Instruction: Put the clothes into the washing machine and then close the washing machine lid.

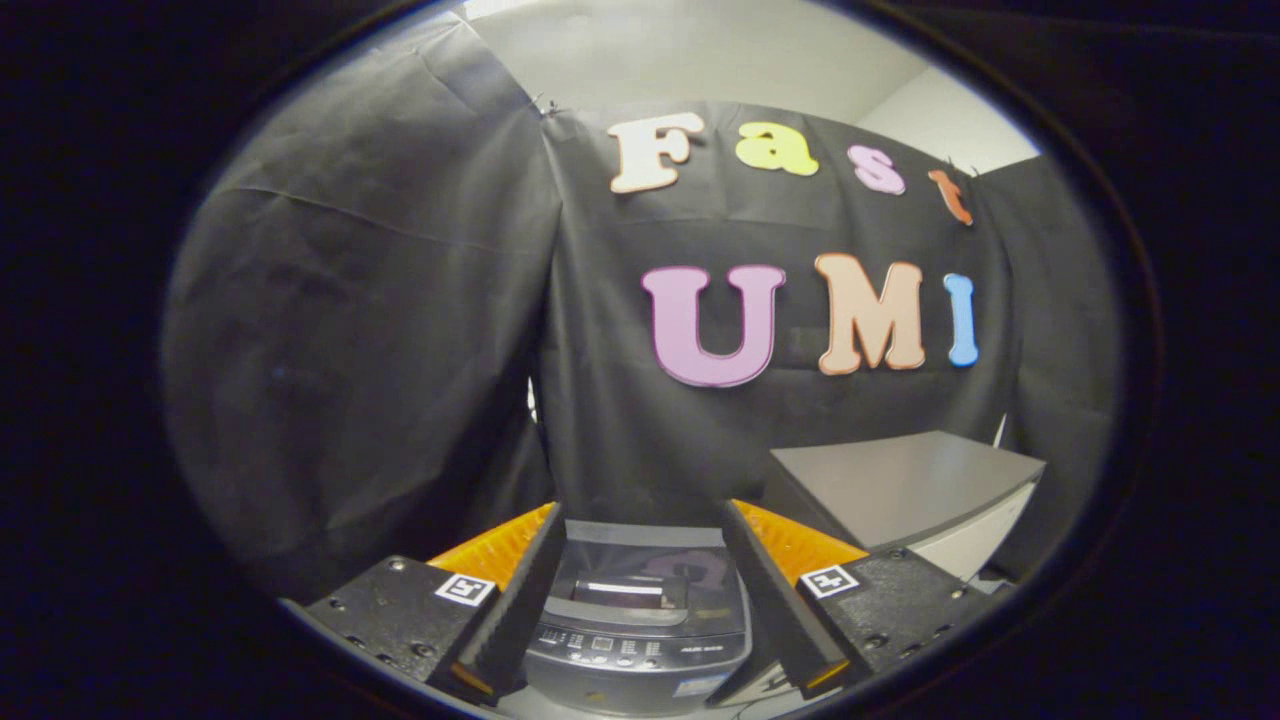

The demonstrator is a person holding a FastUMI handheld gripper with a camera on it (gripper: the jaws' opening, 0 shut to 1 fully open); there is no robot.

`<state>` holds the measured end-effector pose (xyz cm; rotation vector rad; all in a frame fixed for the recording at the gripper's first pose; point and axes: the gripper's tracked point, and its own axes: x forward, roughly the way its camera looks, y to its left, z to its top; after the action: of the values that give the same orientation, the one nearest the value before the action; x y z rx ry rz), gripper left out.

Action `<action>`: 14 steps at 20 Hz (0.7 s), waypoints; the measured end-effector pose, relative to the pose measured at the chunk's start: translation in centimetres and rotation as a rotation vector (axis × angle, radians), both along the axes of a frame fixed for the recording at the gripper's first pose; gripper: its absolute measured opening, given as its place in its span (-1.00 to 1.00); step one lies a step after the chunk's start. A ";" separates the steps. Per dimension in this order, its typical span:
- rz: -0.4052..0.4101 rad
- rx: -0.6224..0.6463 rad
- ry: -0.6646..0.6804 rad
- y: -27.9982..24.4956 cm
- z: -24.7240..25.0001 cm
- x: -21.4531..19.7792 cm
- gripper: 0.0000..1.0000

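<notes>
Hovering wide open and empty, the gripper [640,600] framed the washing machine [637,640], whose lid [640,575] looked shut; clothes might get left out.

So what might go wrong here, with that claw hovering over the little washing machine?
1. The gripper is open and holds nothing, and I see no clothes, so it may need to turn away to find them.
2. The washer seems to have its lid down; if so, clothes can't go in until it is lifted.
3. The grey table stands close beside the washer, so a wide swing that way might knock it.
</notes>
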<state>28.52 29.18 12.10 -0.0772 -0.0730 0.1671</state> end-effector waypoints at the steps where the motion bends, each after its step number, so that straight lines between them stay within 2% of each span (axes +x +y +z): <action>1: -0.002 0.008 -0.027 -0.4 0.9 -0.6 0.91; 7: 0.018 0.041 -0.124 -2.2 5.2 -5.8 0.91; 14: 0.025 0.042 -0.159 -4.1 6.0 -10.9 0.91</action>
<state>17.66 25.03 18.12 -0.0479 -0.2357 0.1839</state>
